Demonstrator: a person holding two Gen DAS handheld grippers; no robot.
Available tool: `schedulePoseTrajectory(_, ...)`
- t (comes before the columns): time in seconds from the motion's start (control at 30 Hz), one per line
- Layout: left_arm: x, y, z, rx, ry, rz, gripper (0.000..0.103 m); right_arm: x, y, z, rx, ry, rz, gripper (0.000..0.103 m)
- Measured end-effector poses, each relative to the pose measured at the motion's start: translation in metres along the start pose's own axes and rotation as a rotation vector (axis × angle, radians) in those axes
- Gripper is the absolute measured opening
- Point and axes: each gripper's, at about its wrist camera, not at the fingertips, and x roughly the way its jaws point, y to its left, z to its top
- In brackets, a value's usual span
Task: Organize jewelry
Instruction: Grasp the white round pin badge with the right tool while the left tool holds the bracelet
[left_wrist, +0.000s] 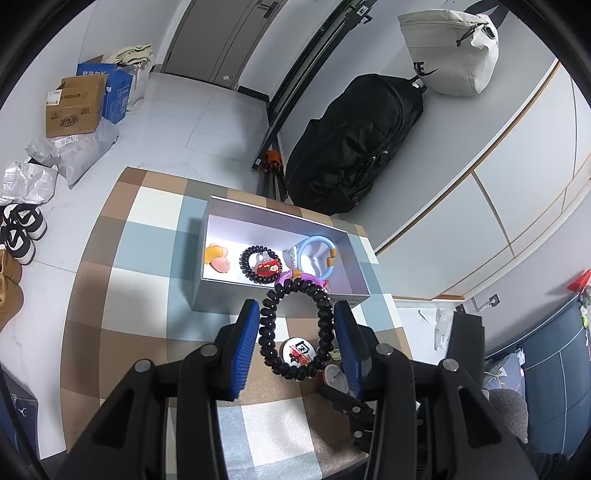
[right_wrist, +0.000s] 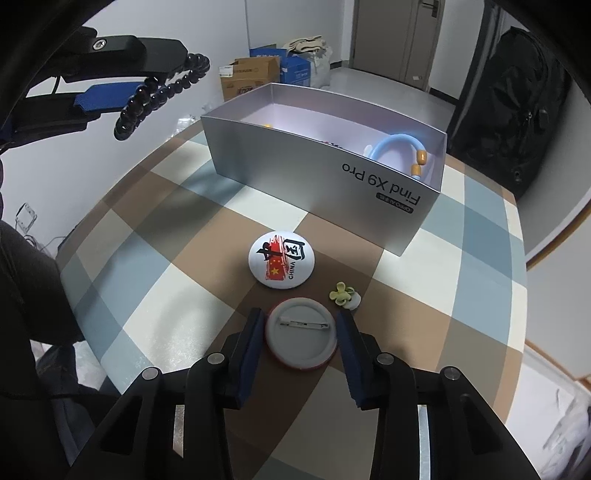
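With the black spiral hair tie (left_wrist: 295, 325) gripped in the left gripper (left_wrist: 295, 332) above the bench (right_wrist: 147, 332) just short of the silver box (right_wrist: 317, 177), and the right gripper (right_wrist: 301, 354) open around an upturned badge (right_wrist: 302, 332), the tie should be carried over the near wall before release.

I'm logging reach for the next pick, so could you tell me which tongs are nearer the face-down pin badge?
Right. The right tongs straddle the face-down badge on the table; the left tongs hold a black spiral bracelet higher up.
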Motion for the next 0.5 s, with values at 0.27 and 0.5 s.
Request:
schedulePoseTrajectory(0.27,-0.001,0.001,0.001,-0.009,-0.002,0.002,0.036,-0.004,-0.012,0.007,0.075,-0.014,0.068,0.034)
schedulePoseTrajectory(0.5,-0.001,0.002,0.005,-0.022,-0.021,-0.004,0.036,-0.024,-0.017,0.012,0.135,-0.084,0.162,0.034)
